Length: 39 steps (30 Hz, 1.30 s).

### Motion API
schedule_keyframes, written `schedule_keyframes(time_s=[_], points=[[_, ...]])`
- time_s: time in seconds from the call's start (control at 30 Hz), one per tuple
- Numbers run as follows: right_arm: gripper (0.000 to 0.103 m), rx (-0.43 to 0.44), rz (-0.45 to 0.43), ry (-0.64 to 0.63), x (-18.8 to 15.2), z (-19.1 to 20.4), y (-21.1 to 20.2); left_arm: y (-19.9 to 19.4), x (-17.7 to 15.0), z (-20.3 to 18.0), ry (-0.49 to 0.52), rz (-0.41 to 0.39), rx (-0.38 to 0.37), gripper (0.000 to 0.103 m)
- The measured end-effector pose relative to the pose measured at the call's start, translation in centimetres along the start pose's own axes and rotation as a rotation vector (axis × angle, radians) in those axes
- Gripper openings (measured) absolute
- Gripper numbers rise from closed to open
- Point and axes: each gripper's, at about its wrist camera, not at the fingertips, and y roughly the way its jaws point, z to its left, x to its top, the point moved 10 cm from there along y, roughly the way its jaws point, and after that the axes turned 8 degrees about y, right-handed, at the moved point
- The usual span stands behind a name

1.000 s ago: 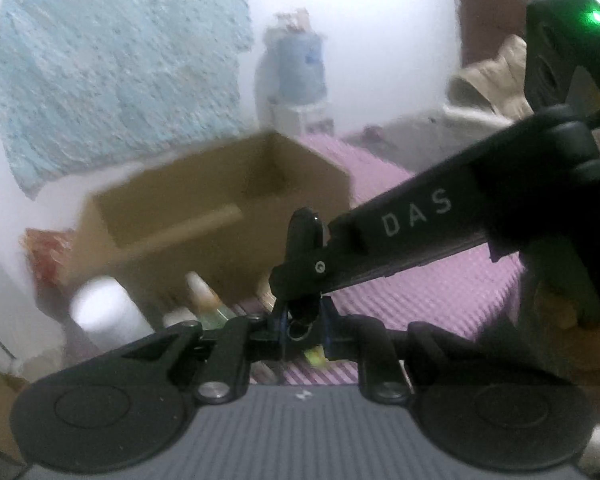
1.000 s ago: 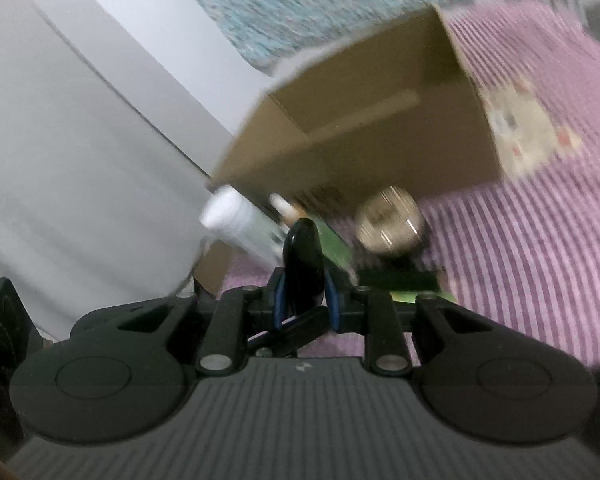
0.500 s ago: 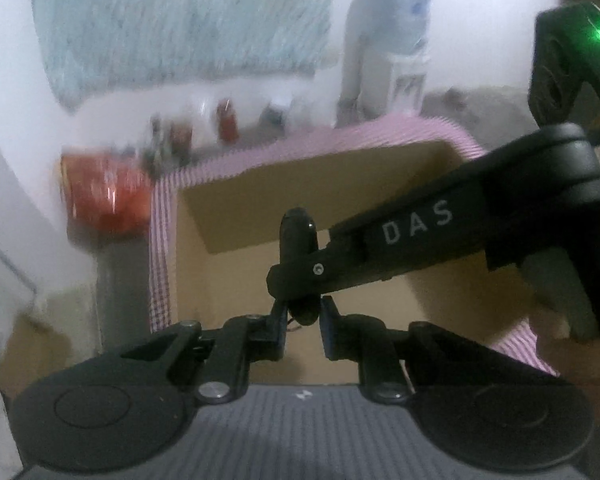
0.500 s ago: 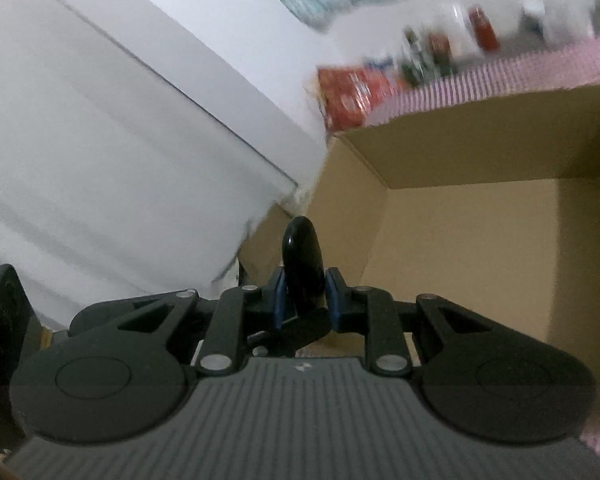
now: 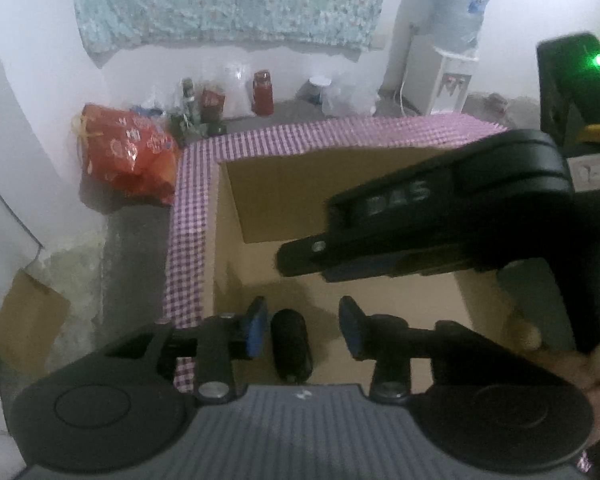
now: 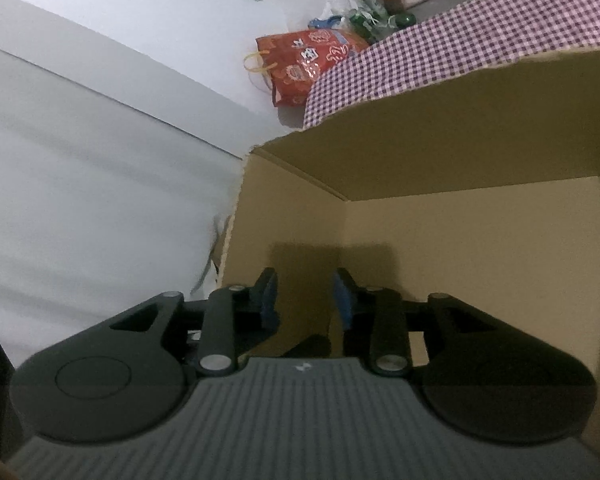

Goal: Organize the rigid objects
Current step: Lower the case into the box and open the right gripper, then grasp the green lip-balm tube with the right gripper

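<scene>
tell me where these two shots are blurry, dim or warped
Left wrist view: fisheye bends the wall and curtain edges, the right gripper crossing the frame is smeared so its lettering is barely legible, and the cardboard box floor is shadowed. Right wrist view: dim overall, a dark shadow on the box's back wall, soft grain throughout.
</scene>
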Motion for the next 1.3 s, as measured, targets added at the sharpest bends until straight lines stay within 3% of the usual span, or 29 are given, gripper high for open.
schedule_keyframes(time_s=[0.17,0.23,0.3,0.4,0.5,0.6,0.73,0.9,1.0,1.1,1.3], points=[[0.041,0.055,-0.055,-0.034,-1.2,0.5,-5.2,-5.0,-0.2,-0.9,0.007,-0.097,-0.031,0.065],[0.042,0.108,-0.091,-0.050,-2.3,0.9,-8.8,-7.7,-0.5,-1.5,0.008,-0.152,-0.053,0.074],[0.043,0.156,-0.137,-0.070,-3.7,1.1,-12.7,-10.3,-1.1,-2.3,0.007,-0.205,-0.086,0.090],[0.049,0.209,-0.235,-0.115,-6.3,0.7,-19.3,-13.8,-2.7,-4.1,0.011,-0.279,-0.136,0.103],[0.055,0.211,-0.334,-0.143,-9.3,-0.9,-25.2,-15.5,-5.3,-6.1,0.019,-0.298,-0.196,0.103],[0.058,0.171,-0.382,-0.151,-12.9,-3.7,-28.1,-15.3,-8.4,-8.5,0.011,-0.267,-0.278,0.103],[0.059,0.077,-0.386,-0.123,-18.0,-8.8,-27.2,-13.3,-12.3,-11.5,0.027,-0.217,-0.338,0.103],[0.059,-0.049,-0.313,-0.106,-22.2,-13.9,-21.6,-9.6,-16.3,-15.7,0.075,-0.184,-0.298,0.103],[0.059,-0.085,-0.272,-0.120,-22.8,-14.7,-18.4,-7.6,-17.6,-18.0,0.092,-0.144,-0.295,0.103],[0.057,-0.125,-0.248,-0.155,-22.5,-15.2,-15.9,-5.5,-18.4,-19.8,0.130,-0.122,-0.245,0.101],[0.045,-0.143,-0.185,-0.137,-22.2,-16.7,-13.6,-2.9,-20.3,-22.1,0.157,-0.054,-0.250,0.079]])
